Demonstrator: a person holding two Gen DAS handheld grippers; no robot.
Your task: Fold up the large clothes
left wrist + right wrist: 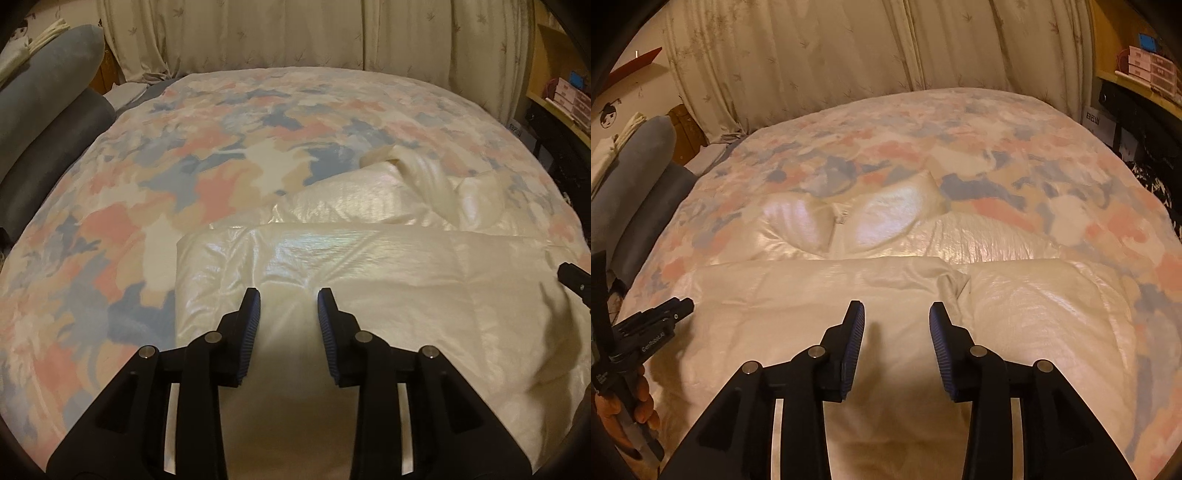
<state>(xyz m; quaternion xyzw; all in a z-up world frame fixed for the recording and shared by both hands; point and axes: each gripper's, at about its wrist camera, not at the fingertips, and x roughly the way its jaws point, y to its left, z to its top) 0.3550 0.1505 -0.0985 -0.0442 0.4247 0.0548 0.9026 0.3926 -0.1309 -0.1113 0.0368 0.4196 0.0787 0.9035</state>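
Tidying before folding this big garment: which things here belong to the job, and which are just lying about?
Job:
cream puffer jacket
left gripper, open
right gripper, open

Lying about:
floral bedspread
grey pillows
curtains
pink boxes

Your right gripper hovers with jaws apart over a cream jacket folded on the floral bedspread.

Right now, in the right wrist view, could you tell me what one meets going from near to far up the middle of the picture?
Right gripper, jaws apart with nothing between them → folded cream jacket → the jacket's zipped collar → floral bedspread → leaf-patterned curtains.
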